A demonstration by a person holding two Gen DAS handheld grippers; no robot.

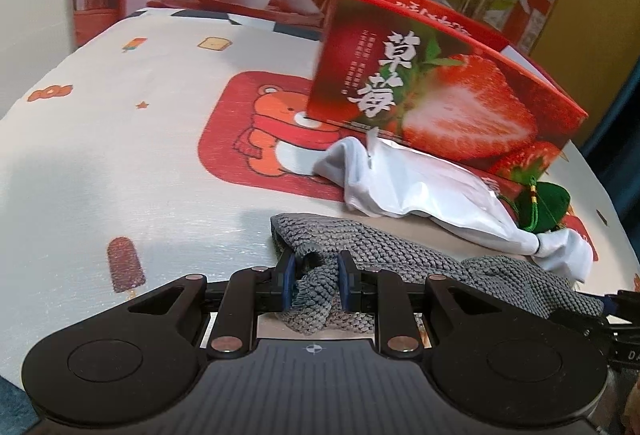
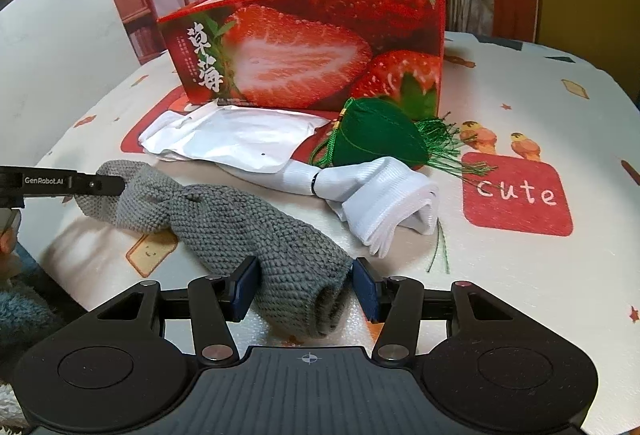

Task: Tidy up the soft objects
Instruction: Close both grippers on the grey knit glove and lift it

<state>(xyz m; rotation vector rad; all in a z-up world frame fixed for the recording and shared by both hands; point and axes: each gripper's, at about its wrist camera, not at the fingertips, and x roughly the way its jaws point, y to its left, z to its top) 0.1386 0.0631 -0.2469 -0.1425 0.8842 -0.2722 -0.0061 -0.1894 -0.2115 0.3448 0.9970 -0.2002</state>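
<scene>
Left gripper (image 1: 316, 281): nearly shut, pinching one end of the knit (image 1: 384, 243). Right gripper (image 2: 306, 289): half open, pads clamping its rolled far end. Lift both ends level. Beyond: socks (image 2: 376, 191), pouch (image 2: 376, 139), box (image 2: 312, 59).

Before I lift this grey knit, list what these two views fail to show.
- Inside of the strawberry box: both views, hidden by its own front wall.
- White socks, middle part: both views, covered by the white pouch.
- Small print on the box: both views, too small.
- Grey knit underside: hidden against the tablecloth.
</scene>
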